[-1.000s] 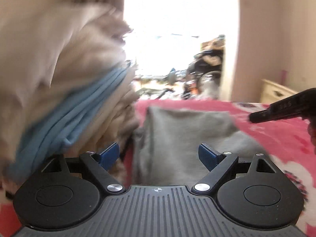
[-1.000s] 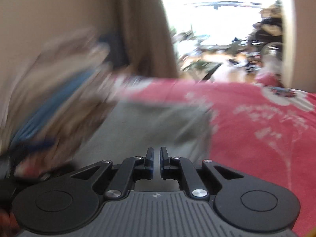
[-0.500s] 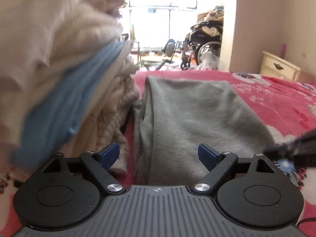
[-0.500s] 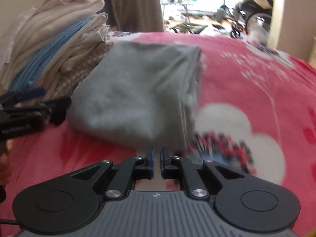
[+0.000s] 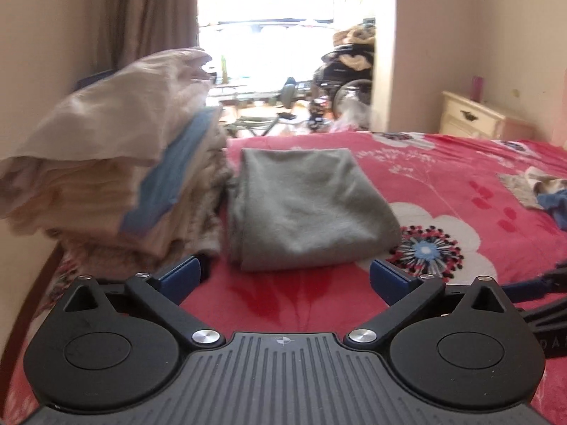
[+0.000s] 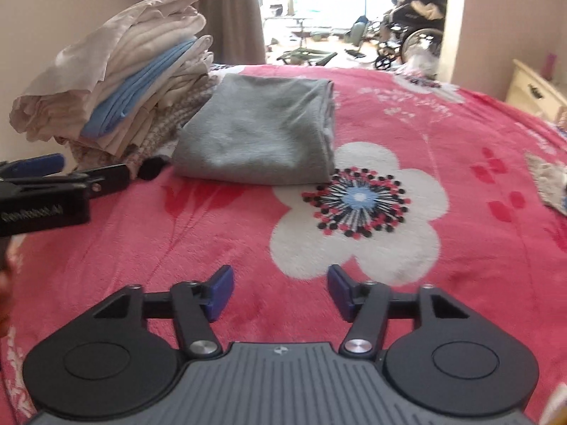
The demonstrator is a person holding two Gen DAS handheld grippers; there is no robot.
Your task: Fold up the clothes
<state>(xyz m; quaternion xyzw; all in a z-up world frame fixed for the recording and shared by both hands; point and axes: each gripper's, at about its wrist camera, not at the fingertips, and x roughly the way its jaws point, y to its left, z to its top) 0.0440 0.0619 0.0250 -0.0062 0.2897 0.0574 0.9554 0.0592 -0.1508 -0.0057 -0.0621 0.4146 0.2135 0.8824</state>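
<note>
A: Grey folded garment (image 6: 260,134) lying flat on the red floral blanket (image 6: 354,219), touching the foot of the tall stack of folded clothes (image 6: 117,81) at the bed's left side. Looks squared off, edges doubled over, nothing trailing.

B: Held by anything?

A: No. Left gripper (image 5: 283,279) spread as wide as can be, just opened further, only blanket between the blue pads, garment lying just ahead. Right gripper (image 6: 280,292) parted about halfway, just opened from nearly closed, empty too, hovering over the white flower print well short of the grey piece.

B: So that one counts as finished?

A: Probably. Folded and parked beside the stack, though not yet on top of it. Could be left there or lifted onto the stack; hard to say which.

B: Anything left to fold?

A: Seems so. Loose, crumpled clothes (image 5: 542,191) at the far right edge of the bed, a pale patterned piece and something blue, unfolded and well apart from the stack. Only partly in view, so count unclear.

B: Overall?

A: Mostly done by the look of the stack: many cream and white layers with one light blue. A small remainder waiting on the right.
</note>
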